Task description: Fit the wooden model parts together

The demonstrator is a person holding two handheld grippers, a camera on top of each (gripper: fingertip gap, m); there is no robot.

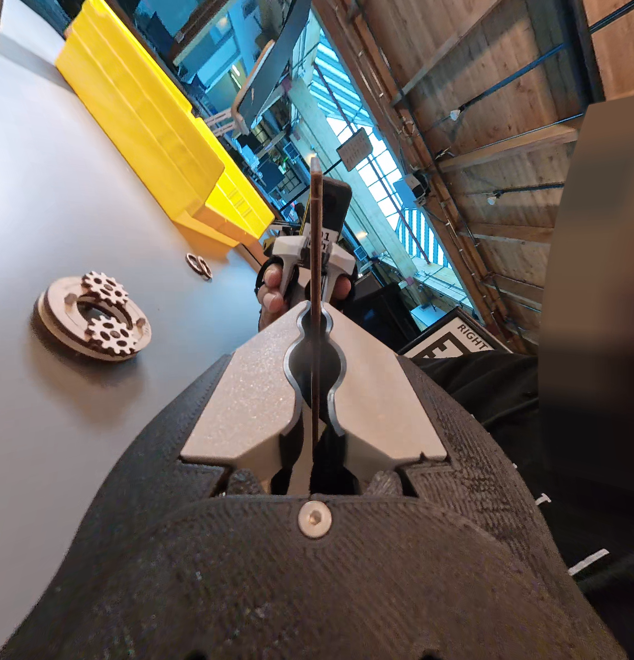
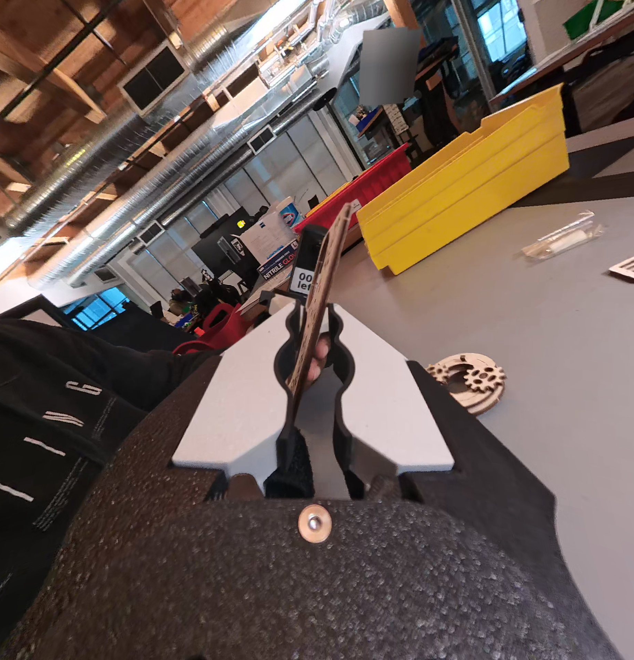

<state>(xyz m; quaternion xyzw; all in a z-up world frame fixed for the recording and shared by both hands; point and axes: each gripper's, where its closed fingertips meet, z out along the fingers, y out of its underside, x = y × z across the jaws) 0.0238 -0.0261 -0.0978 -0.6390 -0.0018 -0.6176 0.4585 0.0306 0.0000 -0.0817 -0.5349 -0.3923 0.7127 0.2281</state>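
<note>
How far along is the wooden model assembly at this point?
Done: two wooden gears sit on the round wooden ring base lying on the grey table. In hand: both the left tongs and right tongs pinch a thin flat wooden sheet edge-on. Left: fitting further parts to the base.

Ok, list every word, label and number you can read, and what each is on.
I'm leaving the writing unquoted. It stands on:
White label on the black camera ahead.
Black-and-white marker board.
Blue carton.
Black sleeve, in white lettering.
White box: too small to read.
</note>
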